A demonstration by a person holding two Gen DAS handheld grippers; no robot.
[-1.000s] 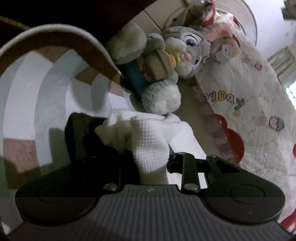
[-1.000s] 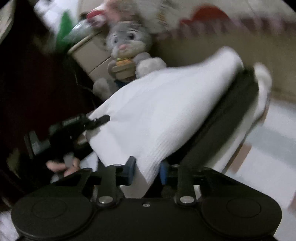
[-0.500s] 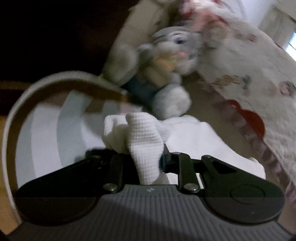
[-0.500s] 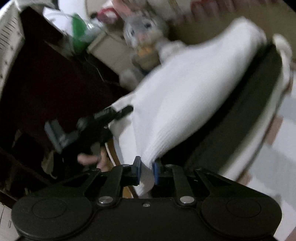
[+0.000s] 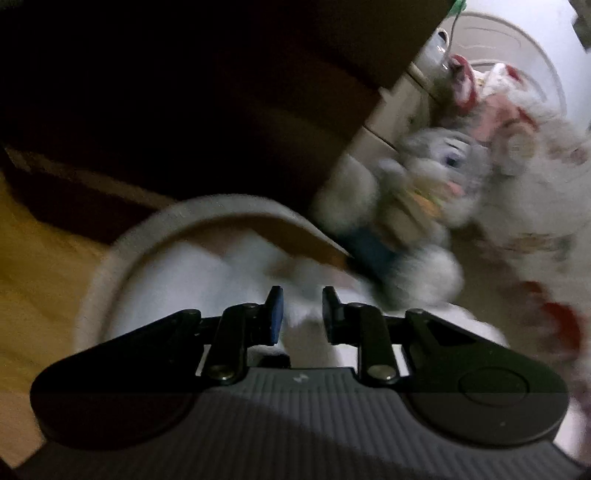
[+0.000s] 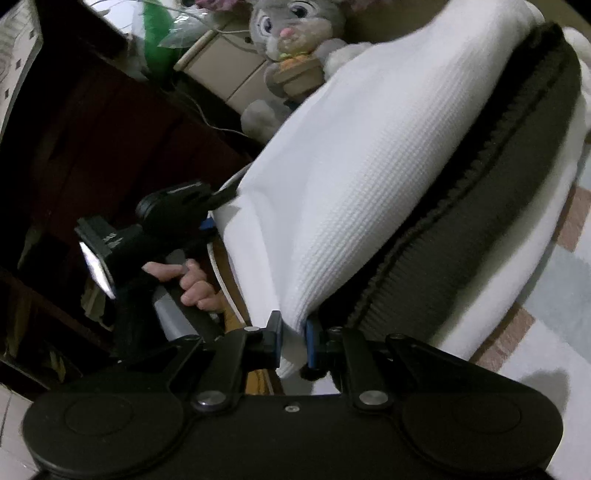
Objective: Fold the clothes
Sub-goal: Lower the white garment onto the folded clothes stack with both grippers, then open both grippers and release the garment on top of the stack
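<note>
Right tool [image 6: 292, 334] clamped narrow on a corner of white waffle-knit garment [image 6: 354, 155], which rises ahead and right over its dark ribbed band [image 6: 480, 177]. Left tool [image 5: 302, 308] parted, gripping nothing, blurred white cloth just beyond. Farther ahead, grey plush rabbit [image 6: 291, 33] against bed.

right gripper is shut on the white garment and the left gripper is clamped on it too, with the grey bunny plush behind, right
Not quite. The left gripper is open: in the left wrist view its fingers stand apart with no cloth pinched between them. The right gripper is shut on the white garment, and the grey bunny plush sits behind.
</note>
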